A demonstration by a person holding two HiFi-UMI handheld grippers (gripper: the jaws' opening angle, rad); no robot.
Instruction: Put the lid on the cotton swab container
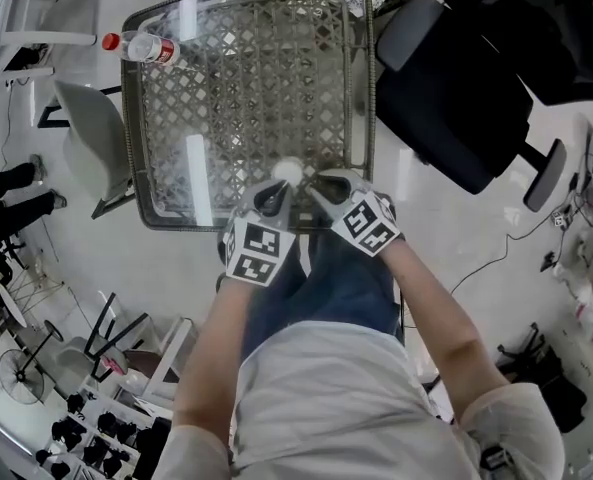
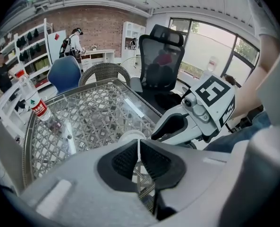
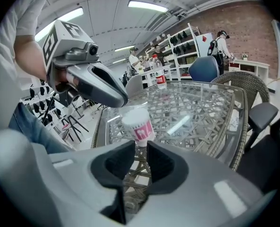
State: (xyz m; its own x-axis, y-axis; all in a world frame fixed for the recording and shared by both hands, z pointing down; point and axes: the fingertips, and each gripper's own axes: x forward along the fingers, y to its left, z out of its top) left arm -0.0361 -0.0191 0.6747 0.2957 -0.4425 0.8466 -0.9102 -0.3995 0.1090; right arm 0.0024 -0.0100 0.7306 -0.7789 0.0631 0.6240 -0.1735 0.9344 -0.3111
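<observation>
The cotton swab container (image 3: 139,125), a small tub with a pink label and a white top, stands tilted above the near edge of the glass table (image 1: 138,118). My right gripper (image 3: 139,151) is shut on its lower part. In the head view the container (image 1: 289,171) shows as a white round spot between both grippers. My left gripper (image 2: 139,148) is shut on a thin, pale lid (image 2: 130,136), held by its edge. That lid sits at or just over the container's top; I cannot tell whether they touch. From the head, the left gripper (image 1: 273,196) and right gripper (image 1: 321,186) nearly meet.
A water bottle (image 1: 141,46) with a red cap lies at the table's far left corner. A black office chair (image 1: 456,108) stands right of the table and a grey chair (image 1: 96,138) left of it. Shelves and people fill the room's background.
</observation>
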